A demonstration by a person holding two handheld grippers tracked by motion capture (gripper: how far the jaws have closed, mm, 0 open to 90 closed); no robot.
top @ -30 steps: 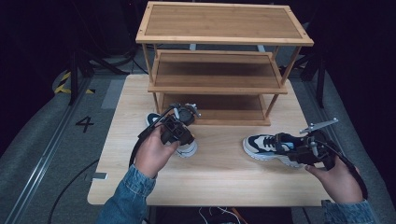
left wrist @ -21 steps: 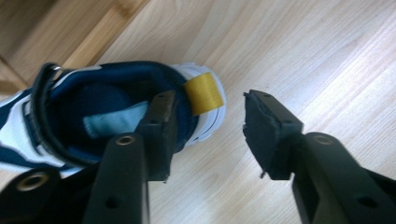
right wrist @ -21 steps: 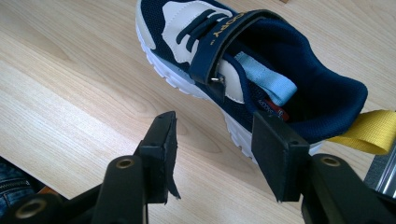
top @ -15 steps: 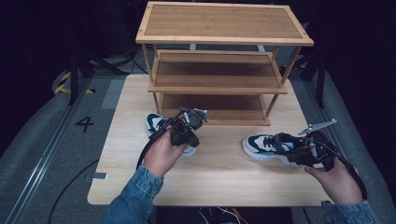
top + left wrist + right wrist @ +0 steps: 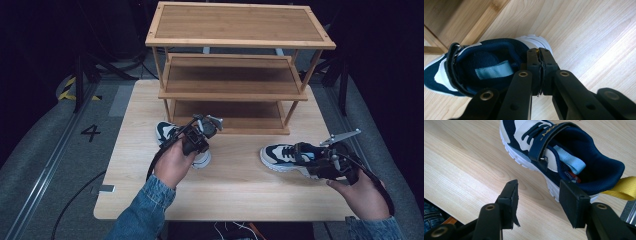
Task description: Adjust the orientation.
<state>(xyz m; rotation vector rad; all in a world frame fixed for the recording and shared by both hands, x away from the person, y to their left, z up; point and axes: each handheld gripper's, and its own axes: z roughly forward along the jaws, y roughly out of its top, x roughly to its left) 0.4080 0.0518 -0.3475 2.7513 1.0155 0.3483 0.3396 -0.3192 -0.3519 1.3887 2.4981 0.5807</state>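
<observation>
High view: wooden rack on table
Left gripper: jaws pinched on left shoe's heel collar
Right gripper: jaws apart beside right shoe

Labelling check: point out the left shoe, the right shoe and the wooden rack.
left shoe [image 5: 486,62]: left gripper view, navy inner lining.
right shoe [image 5: 584,167]: right gripper view, navy padded collar.
wooden rack [image 5: 240,22]: high view, top shelf board.

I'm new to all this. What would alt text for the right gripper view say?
The right gripper, its black jaws open, faces the heel side of a navy-and-white sneaker lying on a light wooden table. A yellow strap shows beside the heel.
</observation>
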